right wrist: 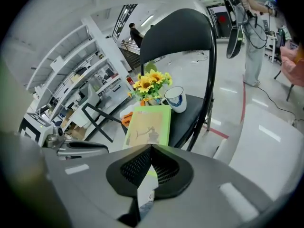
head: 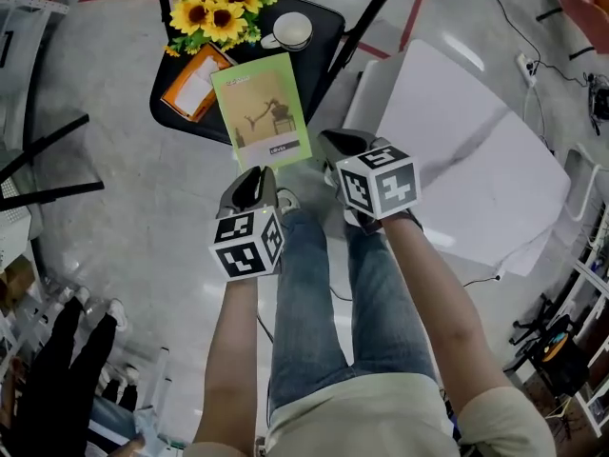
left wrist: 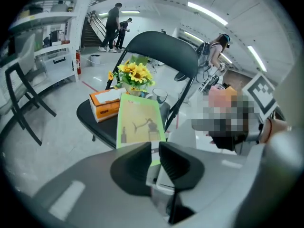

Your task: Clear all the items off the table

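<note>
DESK: What fills the frame, biggest first?

PHOTOGRAPHER: A white slab top (head: 476,160) lies at right. Left of it stands a black folding chair (head: 324,36), whose seat serves as the table to be cleared.

DESK: And the thing in play?

PHOTOGRAPHER: A thin green booklet (head: 262,112), held tilted over the seat's near edge and apparently lifted clear of it. Beyond it on the seat sit a bunch of sunflowers (head: 217,6), an orange tissue box (head: 195,84) and a white mug (head: 290,30).

DESK: The claws?

PHOTOGRAPHER: Both pinch the booklet's near edge. The left gripper (left wrist: 154,146) clamps the left corner, and the cover fills the slim gap between its jaws. The right gripper (right wrist: 151,146) has its jaws pressed together on the right corner.

DESK: How will it handle?

PHOTOGRAPHER: My read is that it's light, flat and fairly stiff along the bound side. Held by one corner, it could sag or fan open. The cover looks smooth and may slide between the pads, so a hold on two corners of one edge, as here, suits it. The mug looks the breakable one, and its handle or rim is the place to take it. The tissue box should be light and crushable, best taken across its narrow sides.
</note>
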A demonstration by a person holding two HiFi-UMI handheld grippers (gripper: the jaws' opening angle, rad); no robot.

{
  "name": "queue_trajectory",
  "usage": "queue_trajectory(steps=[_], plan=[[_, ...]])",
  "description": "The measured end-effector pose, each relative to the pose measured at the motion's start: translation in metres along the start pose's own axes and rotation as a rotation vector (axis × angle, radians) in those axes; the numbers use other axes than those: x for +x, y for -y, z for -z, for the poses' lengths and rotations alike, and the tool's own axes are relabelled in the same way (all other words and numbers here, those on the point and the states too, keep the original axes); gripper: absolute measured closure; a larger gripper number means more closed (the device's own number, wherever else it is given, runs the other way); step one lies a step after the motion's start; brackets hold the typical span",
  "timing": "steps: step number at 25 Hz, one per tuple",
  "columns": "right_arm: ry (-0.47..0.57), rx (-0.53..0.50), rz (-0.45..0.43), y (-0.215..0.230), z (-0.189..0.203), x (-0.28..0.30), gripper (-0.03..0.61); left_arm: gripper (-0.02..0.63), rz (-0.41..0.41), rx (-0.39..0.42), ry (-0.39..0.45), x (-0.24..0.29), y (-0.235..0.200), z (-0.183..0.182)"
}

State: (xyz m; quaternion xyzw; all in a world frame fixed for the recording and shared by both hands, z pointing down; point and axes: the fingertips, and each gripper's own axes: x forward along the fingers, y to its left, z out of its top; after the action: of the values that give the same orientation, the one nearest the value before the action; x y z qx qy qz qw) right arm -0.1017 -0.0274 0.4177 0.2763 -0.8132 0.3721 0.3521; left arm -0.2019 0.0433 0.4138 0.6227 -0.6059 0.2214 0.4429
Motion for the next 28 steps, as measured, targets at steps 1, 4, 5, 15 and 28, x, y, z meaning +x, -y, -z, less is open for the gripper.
queue_trajectory(steps=[1,4,5,15,28], plan=[[0.007,0.002,0.001,0.000,0.001,-0.009,0.578,0.565,-0.001,0.008,0.008,-0.004,0.006,-0.002],[0.029,-0.001,0.011,0.001,0.004,-0.033,0.578,0.587,0.002,0.036,0.033,-0.017,0.025,-0.009],[0.036,0.000,0.016,0.002,0.006,-0.041,0.578,0.594,0.006,0.045,0.039,-0.021,0.032,-0.010],[0.114,0.054,0.078,0.027,0.024,-0.137,0.579,0.603,0.077,0.113,0.062,-0.062,0.122,-0.023],[0.294,0.140,0.170,0.083,0.037,-0.299,0.580,0.603,0.191,0.250,0.054,-0.101,0.274,-0.043]])
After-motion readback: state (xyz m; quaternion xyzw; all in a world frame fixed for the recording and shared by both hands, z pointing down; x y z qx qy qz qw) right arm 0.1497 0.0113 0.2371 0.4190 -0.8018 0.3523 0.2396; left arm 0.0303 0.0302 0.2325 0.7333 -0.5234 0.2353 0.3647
